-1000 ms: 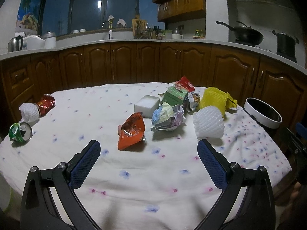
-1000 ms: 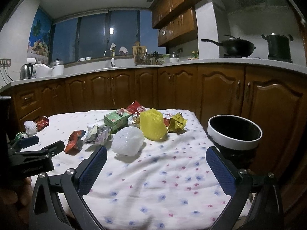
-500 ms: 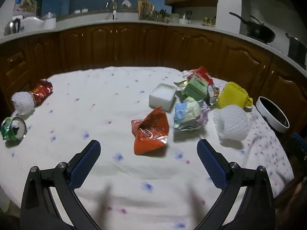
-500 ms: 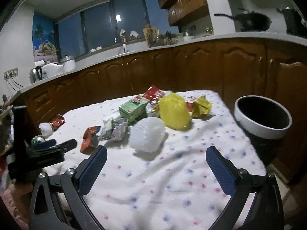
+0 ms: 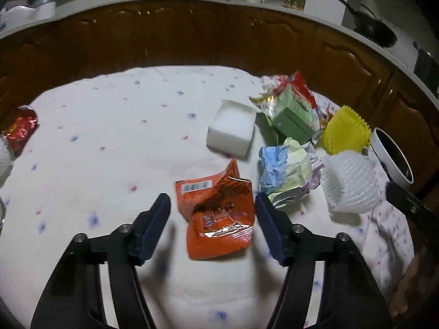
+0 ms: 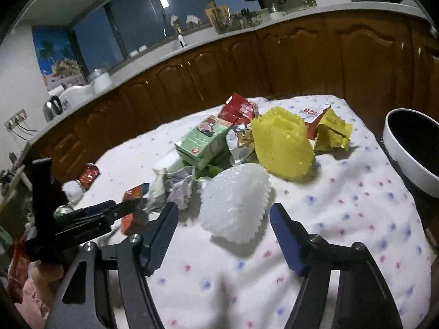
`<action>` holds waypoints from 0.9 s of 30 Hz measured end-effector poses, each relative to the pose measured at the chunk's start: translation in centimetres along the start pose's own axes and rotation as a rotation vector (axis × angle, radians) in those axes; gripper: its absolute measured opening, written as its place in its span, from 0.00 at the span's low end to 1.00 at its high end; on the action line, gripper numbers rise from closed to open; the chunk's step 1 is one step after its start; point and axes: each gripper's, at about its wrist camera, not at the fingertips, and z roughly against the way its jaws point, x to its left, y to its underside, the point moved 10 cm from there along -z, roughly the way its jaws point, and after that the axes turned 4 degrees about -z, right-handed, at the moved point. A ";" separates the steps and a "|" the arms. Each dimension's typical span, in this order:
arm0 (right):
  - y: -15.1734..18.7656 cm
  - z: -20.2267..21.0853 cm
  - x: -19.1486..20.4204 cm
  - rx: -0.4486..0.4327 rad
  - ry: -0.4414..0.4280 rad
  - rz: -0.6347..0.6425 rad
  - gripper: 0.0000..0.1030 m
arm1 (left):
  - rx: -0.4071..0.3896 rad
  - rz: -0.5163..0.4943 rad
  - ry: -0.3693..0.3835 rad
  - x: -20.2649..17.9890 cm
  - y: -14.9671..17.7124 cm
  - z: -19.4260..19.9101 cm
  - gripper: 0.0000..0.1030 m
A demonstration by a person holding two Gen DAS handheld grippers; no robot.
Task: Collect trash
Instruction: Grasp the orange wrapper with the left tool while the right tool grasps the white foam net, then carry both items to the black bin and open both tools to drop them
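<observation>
orange wrapper [image 5: 218, 213], lower centre, lies on the tablecloth [image 5: 109, 142] between the closing, not yet touching jaws of the left gripper [image 5: 212, 211]; right gripper [image 6: 223, 216] likewise closes around the white foam net [image 6: 236, 203].

Both wrist cameras look steeply down along their own fingers at the cloth-covered table [image 5: 109, 142], close over it, the left facing the orange wrapper [image 5: 216, 211], the right the white foam net [image 6: 236, 205]; both share that litter and the far cabinets.
</observation>
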 end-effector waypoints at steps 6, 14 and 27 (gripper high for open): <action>0.7 -2.1 -0.6 0.068 -0.034 -0.038 0.21 | 0.010 -0.009 0.016 -0.3 0.1 -0.8 0.39; 0.0 1.0 0.3 -0.006 -0.104 -0.020 0.11 | -0.049 -0.001 0.052 -0.2 -0.1 1.6 0.33; -1.8 7.5 -4.9 -0.104 -0.047 -0.067 0.11 | -0.183 -0.096 0.196 -8.4 -5.0 7.0 0.33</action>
